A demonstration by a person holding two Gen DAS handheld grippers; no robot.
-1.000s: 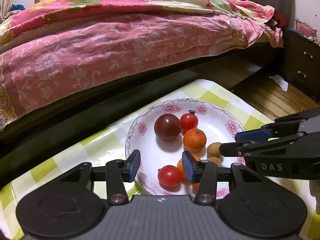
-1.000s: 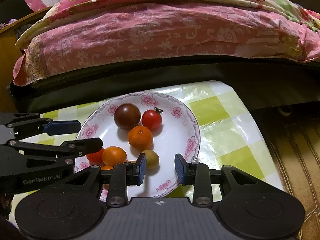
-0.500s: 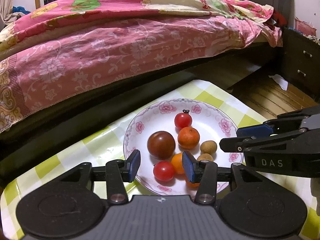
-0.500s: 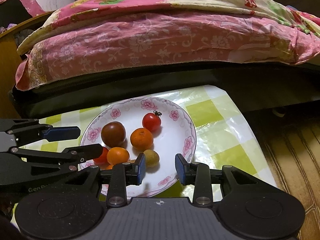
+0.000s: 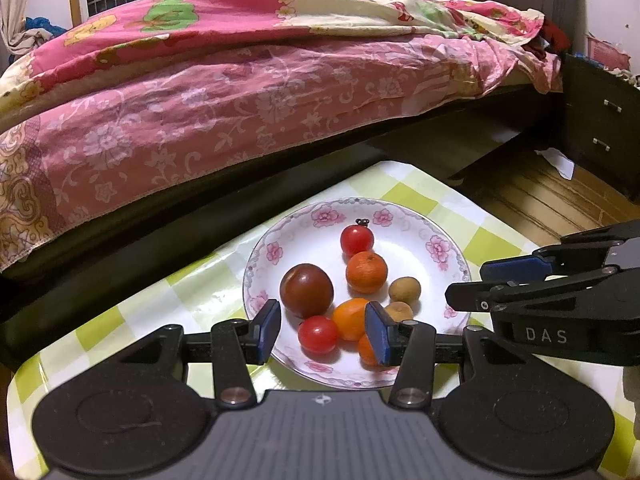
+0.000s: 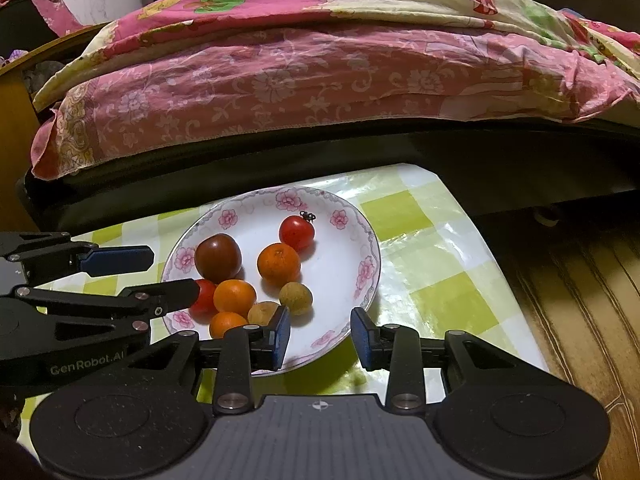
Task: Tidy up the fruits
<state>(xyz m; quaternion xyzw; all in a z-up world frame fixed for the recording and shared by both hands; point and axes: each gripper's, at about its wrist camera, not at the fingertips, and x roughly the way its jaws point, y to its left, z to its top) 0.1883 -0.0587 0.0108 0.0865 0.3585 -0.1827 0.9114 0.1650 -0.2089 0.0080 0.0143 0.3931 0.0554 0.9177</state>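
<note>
The left tongs (image 5: pixel 323 330) are spread wide with nothing between the blue pads. They hang over the near edge of the plate (image 5: pixel 412 236). The right tongs (image 6: pixel 320 336) are spread wide too and hold nothing. They hang over the plate's edge at about 5 o'clock.

All the fruit sits on the white plate with pink flowers round its rim. From the left camera, a small red tomato (image 5: pixel 318 334) lies between the left tongs' pads, but they do not touch it. Touching it at 2 o'clock is an orange (image 5: pixel 351 318). Another little orange (image 5: pixel 366 350) hides partly behind the right-hand pad. A big dark plum (image 5: pixel 307 290) sits at 11 o'clock from the small tomato. Near the middle of the plate is one more orange (image 5: pixel 367 272). Just past it at 12 o'clock is a red tomato with a stem (image 5: pixel 357 239). Two small brown fruits sit toward 3 o'clock: one brown fruit (image 5: pixel 405 290) farther off, and a second brown fruit (image 5: pixel 399 312) right by the pad.

The plate rests on a tabletop (image 6: pixel 432 280) with a shiny green and white checked cloth. Behind it, at 12 o'clock, is a bed (image 6: pixel 320 80) with a pink flowery blanket. At 3 o'clock in the right camera is a wooden floor (image 6: pixel 580 300).
</note>
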